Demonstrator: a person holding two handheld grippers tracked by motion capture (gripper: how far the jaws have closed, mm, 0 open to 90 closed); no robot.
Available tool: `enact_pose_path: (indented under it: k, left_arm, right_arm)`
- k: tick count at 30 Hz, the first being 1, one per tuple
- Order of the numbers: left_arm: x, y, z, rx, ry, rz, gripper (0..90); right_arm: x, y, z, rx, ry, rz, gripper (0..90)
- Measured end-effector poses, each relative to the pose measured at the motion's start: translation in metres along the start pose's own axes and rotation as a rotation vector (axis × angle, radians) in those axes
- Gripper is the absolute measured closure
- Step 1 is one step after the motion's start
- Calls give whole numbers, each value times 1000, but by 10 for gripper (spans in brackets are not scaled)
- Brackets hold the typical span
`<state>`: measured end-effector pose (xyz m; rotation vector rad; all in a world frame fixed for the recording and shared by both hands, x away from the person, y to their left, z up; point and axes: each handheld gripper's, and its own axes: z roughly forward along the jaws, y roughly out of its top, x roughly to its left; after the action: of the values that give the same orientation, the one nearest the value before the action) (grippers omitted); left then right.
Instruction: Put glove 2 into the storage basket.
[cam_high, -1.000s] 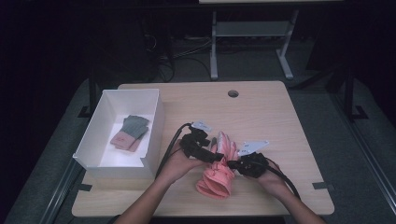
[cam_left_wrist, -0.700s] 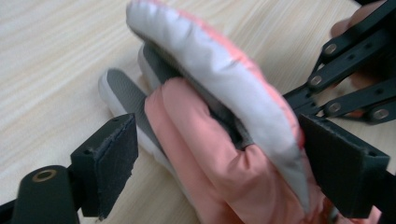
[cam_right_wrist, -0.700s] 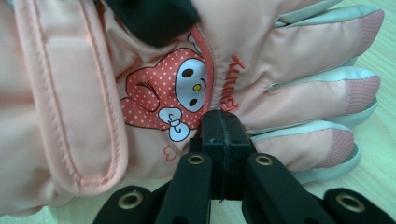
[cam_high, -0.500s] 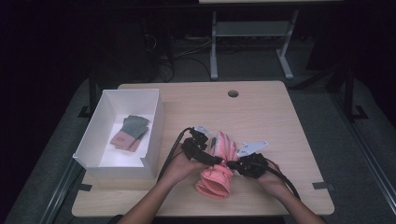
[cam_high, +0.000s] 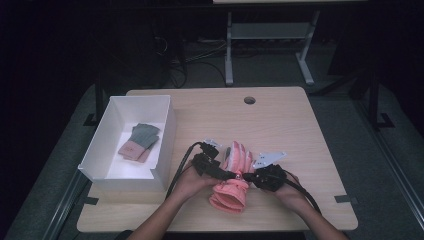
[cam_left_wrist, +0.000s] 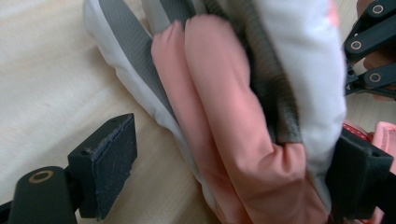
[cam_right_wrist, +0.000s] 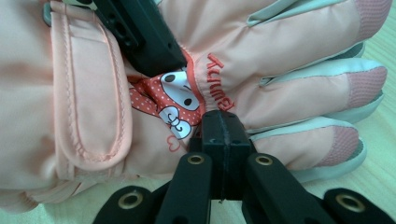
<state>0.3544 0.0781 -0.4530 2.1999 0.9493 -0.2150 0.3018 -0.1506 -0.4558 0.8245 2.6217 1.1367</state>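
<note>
Meanwhile, the left gripper (cam_left_wrist: 224, 186) stands with jaws spread either side of a pink glove (cam_high: 231, 175), one pad clear of the fabric, having just been opening. The right gripper (cam_right_wrist: 223, 135) has its jaws clenched together, their tips pressed against the glove's back (by a cartoon patch). The glove lies at the bench's (cam_high: 280, 115) near edge, between both hands; a white box (cam_high: 165, 132) holding another glove (cam_high: 139, 141) sits at left.

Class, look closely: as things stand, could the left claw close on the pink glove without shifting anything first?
Probably yes. The left claw stands open with the pink glove already between its jaws on the table; nothing blocks it.
</note>
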Motion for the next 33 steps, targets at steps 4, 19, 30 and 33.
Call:
enact_pose_path:
  k: [4, 19, 30, 33]
  left_arm:
    - [4, -2, 5, 9, -42, -27, 129]
    - [12, -1, 9, 41, -220, -65, 478]
    - [10, 3, 0, 17, -240, -61, 621]
    - [8, 6, -4, 6, -237, -58, 618]
  right_arm:
    - [-1, 0, 1, 0, 2, -5, 900]
    - [-3, -1, 3, 1, 17, 8, 900]
    - [-8, -3, -11, -47, 54, 34, 824]
    - [-10, -3, -21, -78, 55, 48, 729]
